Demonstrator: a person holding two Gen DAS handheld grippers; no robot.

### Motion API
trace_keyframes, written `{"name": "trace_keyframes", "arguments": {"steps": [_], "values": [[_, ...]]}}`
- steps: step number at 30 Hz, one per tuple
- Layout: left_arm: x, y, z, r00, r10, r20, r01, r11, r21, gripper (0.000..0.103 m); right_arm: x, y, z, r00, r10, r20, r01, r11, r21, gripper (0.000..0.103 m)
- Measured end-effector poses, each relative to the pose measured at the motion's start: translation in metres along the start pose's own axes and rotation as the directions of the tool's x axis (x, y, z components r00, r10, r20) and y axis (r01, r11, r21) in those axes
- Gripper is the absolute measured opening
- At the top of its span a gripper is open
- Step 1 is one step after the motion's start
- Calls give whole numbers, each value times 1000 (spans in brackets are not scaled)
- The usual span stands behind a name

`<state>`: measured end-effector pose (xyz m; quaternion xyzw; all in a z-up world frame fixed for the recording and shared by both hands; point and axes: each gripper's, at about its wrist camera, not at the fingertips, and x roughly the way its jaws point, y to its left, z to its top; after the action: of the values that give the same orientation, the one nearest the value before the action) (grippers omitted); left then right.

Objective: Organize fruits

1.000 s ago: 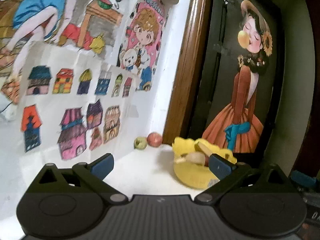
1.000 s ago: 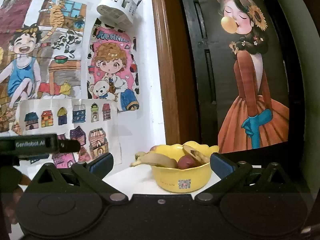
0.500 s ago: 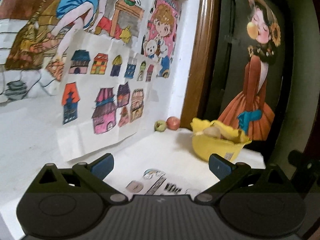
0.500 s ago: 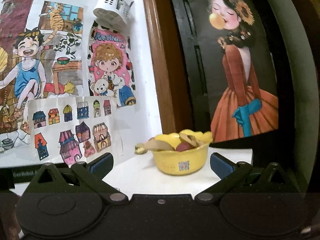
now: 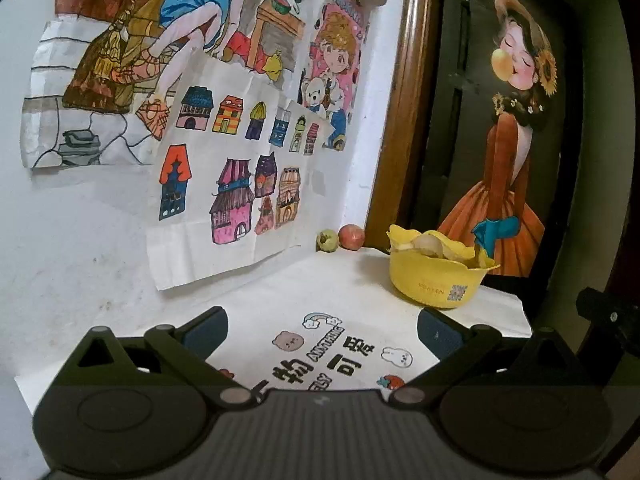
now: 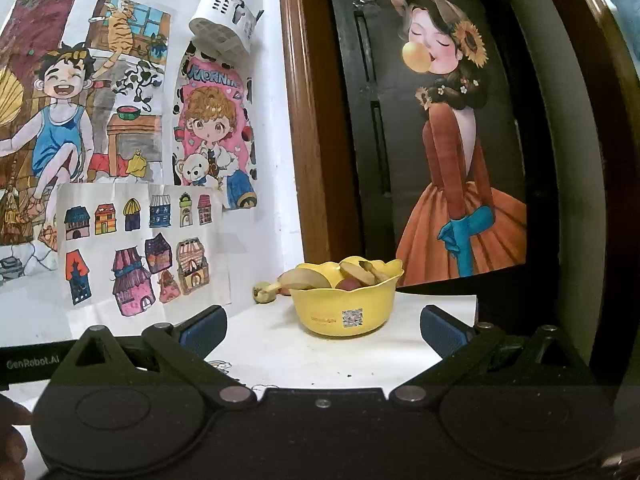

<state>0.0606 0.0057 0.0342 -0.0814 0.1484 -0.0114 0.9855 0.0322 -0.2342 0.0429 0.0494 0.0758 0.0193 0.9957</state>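
Note:
A yellow scalloped bowl (image 5: 436, 280) (image 6: 346, 306) stands on the white table top (image 5: 328, 292) near the back right. It holds a banana (image 6: 300, 280), a dark red fruit (image 6: 349, 284) and pale pieces. Behind it, in the corner by the wall, lie a small green fruit (image 5: 327, 240) and a red apple (image 5: 352, 236). My left gripper (image 5: 322, 330) is open and empty, well short of the bowl. My right gripper (image 6: 322, 326) is also open and empty, with the bowl just beyond its fingertips.
Children's drawings (image 5: 240, 184) hang on the white wall at left. A brown door frame (image 6: 312, 120) and a dark door with a painted girl (image 6: 452, 140) rise behind the bowl. A white utensil basket (image 6: 222, 24) hangs high on the wall. Printed cartoon stickers (image 5: 328, 352) mark the table.
Both grippers have pulled back from the bowl, which now looks smaller and farther. The left view swung left and more table with printed stickers came into sight. Both stayed open.

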Motion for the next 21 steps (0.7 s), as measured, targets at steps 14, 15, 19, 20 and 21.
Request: {"name": "trace_keyframes", "arguments": {"steps": [14,15,19,20,21], "values": [[-14,6,-25,1000,-31,-3,31,998,-60,103,-13,2,-31,994,-56,-89,57,998,11,102],[-13,6,-27,1000,-25,-13,24,998,-61,103,-12,1,-32,994,-56,-98,57,998,9,102],[-7,9,-31,998,-27,-57,22,996,-84,103,-11,-2,-37,991,-68,-119,71,997,14,102],[-6,9,-31,998,-26,-63,21,997,-79,103,-11,-3,-38,990,-72,-123,75,997,15,102],[-5,8,-32,997,-23,-67,18,997,-73,103,-10,-3,-38,989,-74,-127,77,997,16,102]]}}
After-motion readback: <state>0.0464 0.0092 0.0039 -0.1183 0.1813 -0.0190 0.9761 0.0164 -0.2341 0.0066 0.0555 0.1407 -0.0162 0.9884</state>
